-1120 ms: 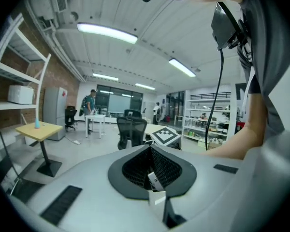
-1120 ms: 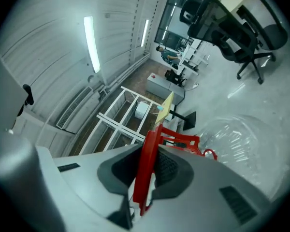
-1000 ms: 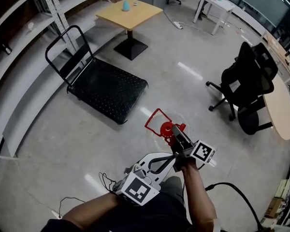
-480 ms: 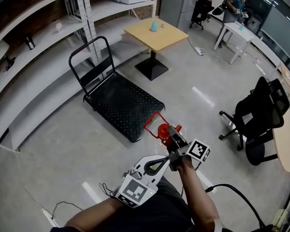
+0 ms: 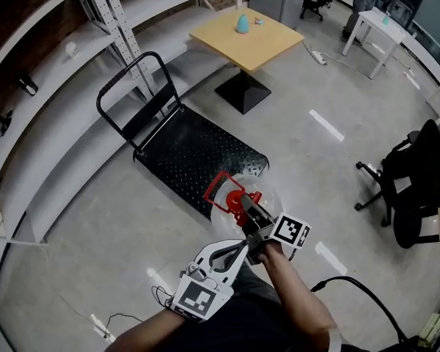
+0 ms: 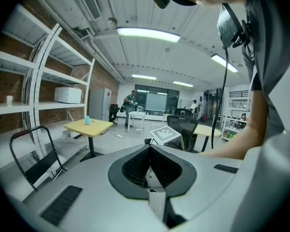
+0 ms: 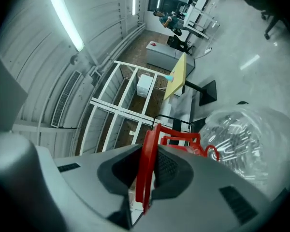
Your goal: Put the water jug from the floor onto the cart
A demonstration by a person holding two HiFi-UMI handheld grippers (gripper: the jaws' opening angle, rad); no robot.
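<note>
Red handle sat pinched between the right gripper's jaws, the clear water jug hanging just beyond them, by the black cart's near edge. The left gripper was closed, empty.

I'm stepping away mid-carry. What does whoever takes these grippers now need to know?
Right gripper: shut on the red handle of the water jug.
Left gripper: shut, empty.
The jug hangs at the near edge of the cart, not on it.
Done: jug is off the floor.
Left: move it over the cart, set it down, release.
</note>
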